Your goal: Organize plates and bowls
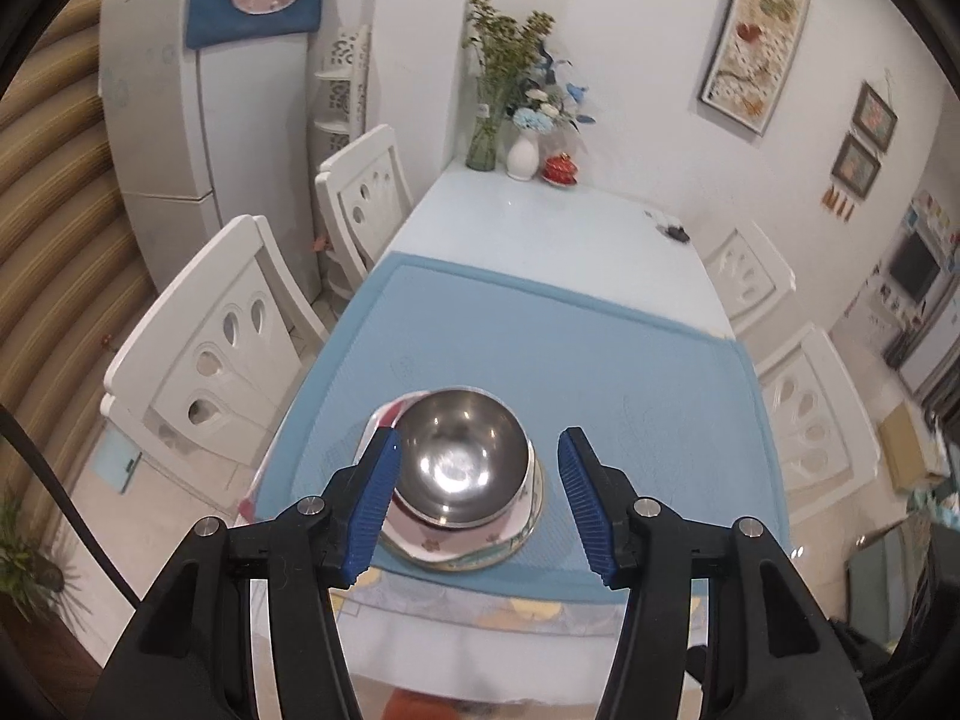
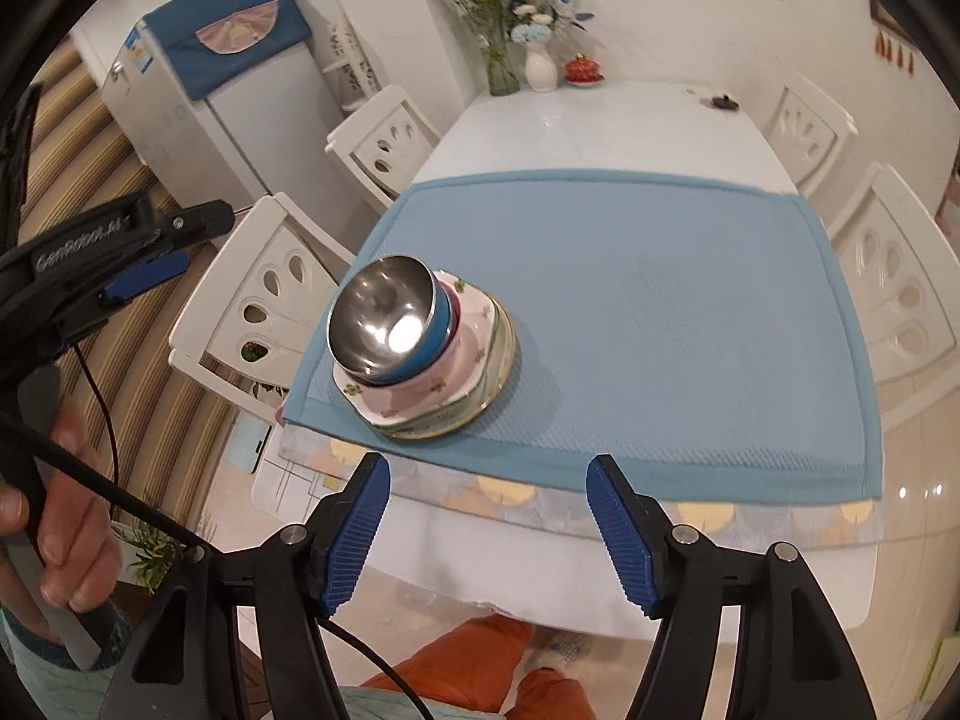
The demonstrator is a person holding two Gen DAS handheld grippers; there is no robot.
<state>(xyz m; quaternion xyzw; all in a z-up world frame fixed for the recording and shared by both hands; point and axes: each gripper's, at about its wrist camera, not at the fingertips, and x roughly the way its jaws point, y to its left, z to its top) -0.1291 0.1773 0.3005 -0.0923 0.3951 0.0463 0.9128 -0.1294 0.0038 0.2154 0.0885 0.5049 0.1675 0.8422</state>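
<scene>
the steel bowl (image 1: 462, 456) sat atop a pink plate (image 2: 420, 387) and a round plate (image 2: 501, 360) on the blue mat (image 1: 630, 372) on the table (image 1: 558, 222). the left gripper (image 1: 477, 498) framed the stack, jaws apart and empty. the right gripper (image 2: 489, 534) hung short of it, jaws wide, holding nothing.

Home dining rm: fridge (image 1: 198, 120), table (image 1: 540, 228), chairs (image 1: 222, 348).

Both wrist cams look down-fwd over the table (image 1: 570, 228): left close above the stack (image 1: 462, 480), right further back, sharing both.
</scene>
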